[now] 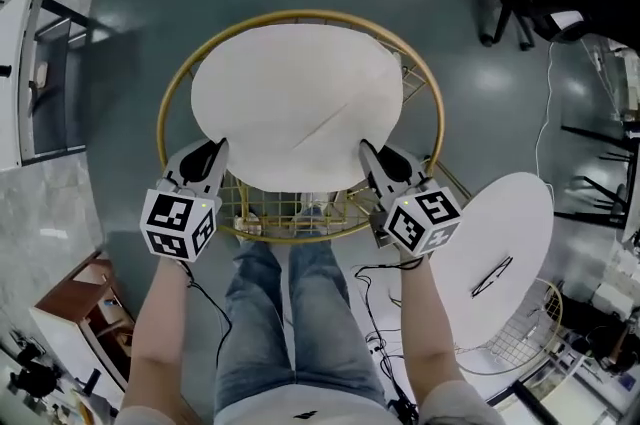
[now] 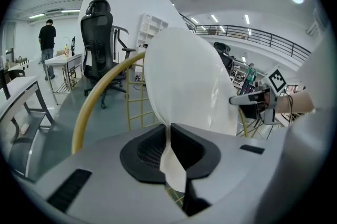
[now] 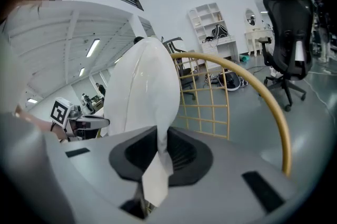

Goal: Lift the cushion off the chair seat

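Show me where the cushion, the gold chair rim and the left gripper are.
cushion [image 1: 296, 103], head view, middle of its white top.
chair rim [image 1: 300, 13], head view, far side of the gold ring.
left gripper [image 1: 214, 149], head view, jaw tips at the cushion's edge.

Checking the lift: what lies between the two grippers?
The white cushion spans from left gripper to right gripper, each clamped on its edge; the head view shows it.

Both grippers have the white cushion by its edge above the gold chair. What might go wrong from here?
The left gripper and right gripper pinch only a thin fold at the near edge of the cushion, so the fabric may slip free. The far side is unsupported and might sag and snag on the gold hoop of the chair.
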Demonstrator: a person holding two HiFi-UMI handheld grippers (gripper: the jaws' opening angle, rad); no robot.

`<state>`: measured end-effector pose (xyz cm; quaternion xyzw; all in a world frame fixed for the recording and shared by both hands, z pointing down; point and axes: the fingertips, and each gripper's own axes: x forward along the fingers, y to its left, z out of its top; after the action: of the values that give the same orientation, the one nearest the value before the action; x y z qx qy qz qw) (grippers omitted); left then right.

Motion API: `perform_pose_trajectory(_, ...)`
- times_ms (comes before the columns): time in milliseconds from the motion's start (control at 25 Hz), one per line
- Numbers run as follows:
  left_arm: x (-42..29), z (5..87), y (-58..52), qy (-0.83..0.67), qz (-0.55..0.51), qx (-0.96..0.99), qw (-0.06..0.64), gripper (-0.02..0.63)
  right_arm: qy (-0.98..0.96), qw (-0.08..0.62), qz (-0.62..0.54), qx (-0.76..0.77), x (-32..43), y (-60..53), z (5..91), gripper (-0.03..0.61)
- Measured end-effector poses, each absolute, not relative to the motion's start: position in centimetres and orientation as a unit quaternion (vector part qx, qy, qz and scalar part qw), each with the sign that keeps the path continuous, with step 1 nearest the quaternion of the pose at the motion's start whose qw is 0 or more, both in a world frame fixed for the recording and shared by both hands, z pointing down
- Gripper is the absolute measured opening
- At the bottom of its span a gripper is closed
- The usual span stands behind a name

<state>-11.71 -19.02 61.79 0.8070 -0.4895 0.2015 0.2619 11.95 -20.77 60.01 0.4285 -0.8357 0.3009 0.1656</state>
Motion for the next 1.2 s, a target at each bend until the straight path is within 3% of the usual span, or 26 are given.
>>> perform_pose_trajectory(1200,-11.7,41.8,-17.3,-0.434,0.144,0.874,0.167,0.037,-0.818,0.087,0.221,0.523,11.9,-14.5,39.9,0.054)
